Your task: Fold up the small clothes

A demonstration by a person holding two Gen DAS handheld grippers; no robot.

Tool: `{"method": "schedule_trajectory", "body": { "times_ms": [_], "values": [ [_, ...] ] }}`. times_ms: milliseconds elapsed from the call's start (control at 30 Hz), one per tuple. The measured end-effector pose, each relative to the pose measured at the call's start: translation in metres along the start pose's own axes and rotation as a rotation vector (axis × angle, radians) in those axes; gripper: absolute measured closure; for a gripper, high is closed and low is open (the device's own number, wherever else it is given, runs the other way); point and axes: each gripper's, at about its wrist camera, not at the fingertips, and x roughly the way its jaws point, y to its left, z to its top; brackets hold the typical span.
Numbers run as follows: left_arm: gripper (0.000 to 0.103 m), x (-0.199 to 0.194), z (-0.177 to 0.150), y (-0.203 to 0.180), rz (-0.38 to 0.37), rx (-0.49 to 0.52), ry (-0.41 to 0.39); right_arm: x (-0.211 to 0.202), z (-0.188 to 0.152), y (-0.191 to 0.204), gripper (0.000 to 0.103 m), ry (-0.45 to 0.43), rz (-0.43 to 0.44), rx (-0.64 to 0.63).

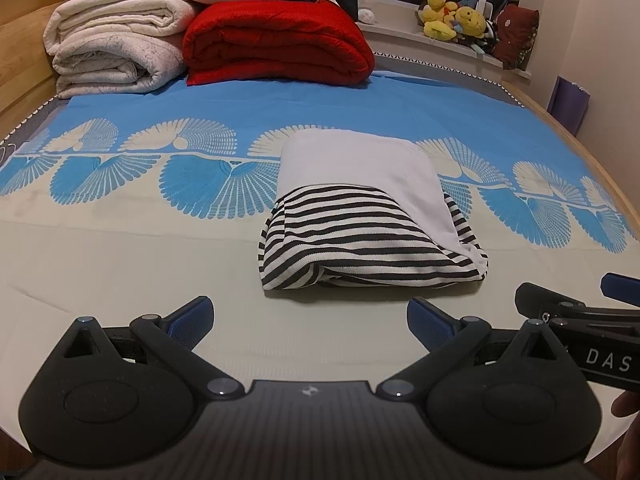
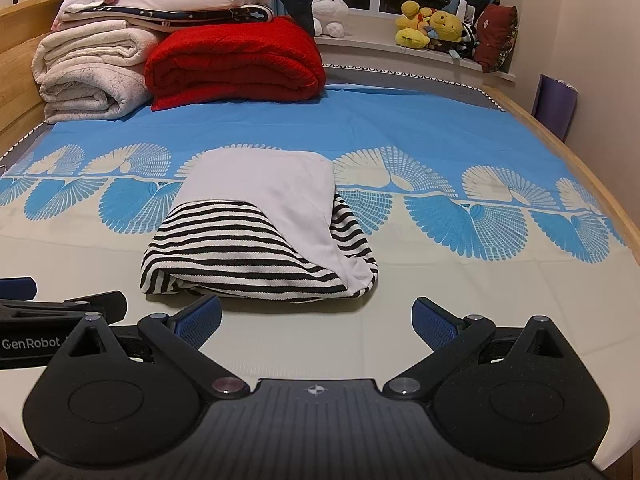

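Bed sheet (image 1: 120,240) carries the folded striped garment (image 1: 360,240) at mid-bed, just ahead of both tools. I've got my left gripper (image 1: 310,314) and right gripper (image 2: 316,316) spread wide, 2 empty jaws, neither touching cloth. The fold looks nearly done; I'd tuck the loose right corner, press flat, avoid dragging layers.

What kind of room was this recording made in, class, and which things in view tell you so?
Most likely a bedroom. The striped garment lies folded on a bed sheet inside a wooden frame, folded blankets are stacked at the far end, and plush toys sit on the windowsill.
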Motion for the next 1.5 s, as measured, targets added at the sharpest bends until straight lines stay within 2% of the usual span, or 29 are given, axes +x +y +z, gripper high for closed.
{"method": "schedule_trajectory", "body": {
  "times_ms": [1500],
  "values": [
    [0.000,-0.0004,0.0007,-0.0025,0.003,-0.004,-0.001,0.0010,0.0009,0.0040,0.002,0.007,-0.006,0.017]
  ]
}}
